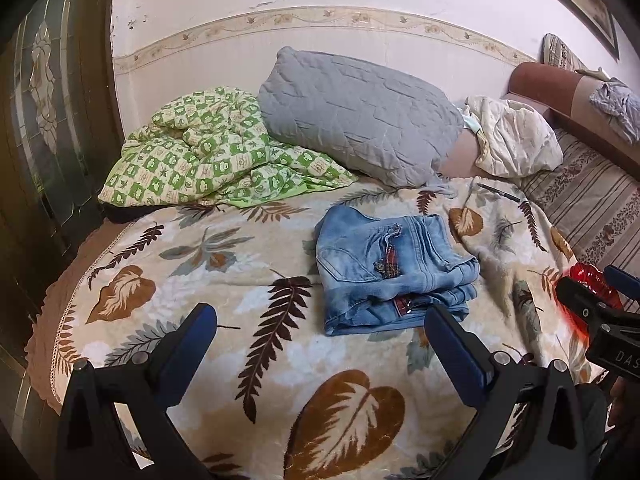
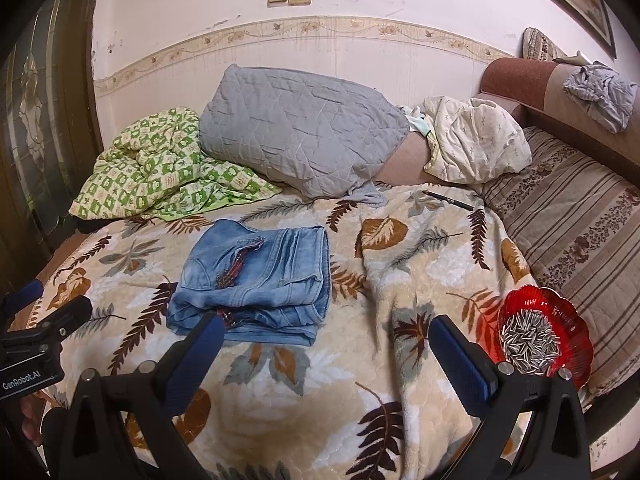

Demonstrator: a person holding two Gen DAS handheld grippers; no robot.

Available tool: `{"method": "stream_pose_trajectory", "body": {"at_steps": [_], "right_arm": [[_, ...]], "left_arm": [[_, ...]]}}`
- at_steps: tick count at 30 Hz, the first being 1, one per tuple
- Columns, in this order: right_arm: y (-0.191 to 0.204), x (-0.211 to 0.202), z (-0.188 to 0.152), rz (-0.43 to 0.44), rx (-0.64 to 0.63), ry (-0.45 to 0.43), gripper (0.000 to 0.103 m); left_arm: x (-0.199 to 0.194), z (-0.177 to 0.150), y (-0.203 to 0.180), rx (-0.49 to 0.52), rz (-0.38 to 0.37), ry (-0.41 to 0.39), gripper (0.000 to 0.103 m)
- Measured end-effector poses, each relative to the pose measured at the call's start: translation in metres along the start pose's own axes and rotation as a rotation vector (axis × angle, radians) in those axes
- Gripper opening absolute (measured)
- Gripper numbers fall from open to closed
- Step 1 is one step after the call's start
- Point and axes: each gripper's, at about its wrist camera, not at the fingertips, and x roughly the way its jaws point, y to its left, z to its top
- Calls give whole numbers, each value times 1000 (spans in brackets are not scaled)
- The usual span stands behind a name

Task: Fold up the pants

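Observation:
Light blue denim pants [image 1: 394, 272] lie folded in a compact stack on the leaf-patterned blanket [image 1: 224, 280]; they also show in the right wrist view [image 2: 256, 280]. My left gripper [image 1: 320, 322] is open and empty, held just in front of the stack's near edge. My right gripper [image 2: 326, 334] is open and empty, to the right of the stack over the blanket [image 2: 400, 264]. The right gripper also shows at the right edge of the left wrist view [image 1: 600, 292], and the left gripper at the left edge of the right wrist view [image 2: 44, 300].
A grey quilted pillow [image 1: 356, 116], a green checked quilt [image 1: 200, 148] and a cream pillow [image 1: 516, 140] lie at the back by the wall. A pen [image 2: 448, 200] lies on the blanket. A red dish of seeds [image 2: 544, 336] sits at the right. A striped cushion [image 2: 580, 232] lies beyond.

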Motion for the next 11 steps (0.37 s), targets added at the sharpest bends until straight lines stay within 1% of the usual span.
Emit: {"method": "stream_pose_trajectory", "body": {"at_steps": [3,6,10,11], "right_arm": [[0,0,-1,1,-2,0,103],[1,1,-2,1,-2,1,103],[1,3,-2,2,-4,5,103],[1,3,-3,2,-4,7,103]], "left_arm": [[0,0,0,0,-3,-1,103],[-1,-3,1,-9,-26,-20,103],[3,-5,-1,7,-21,-6,103],[3,-6,-1,8,-35,0,103]]}}
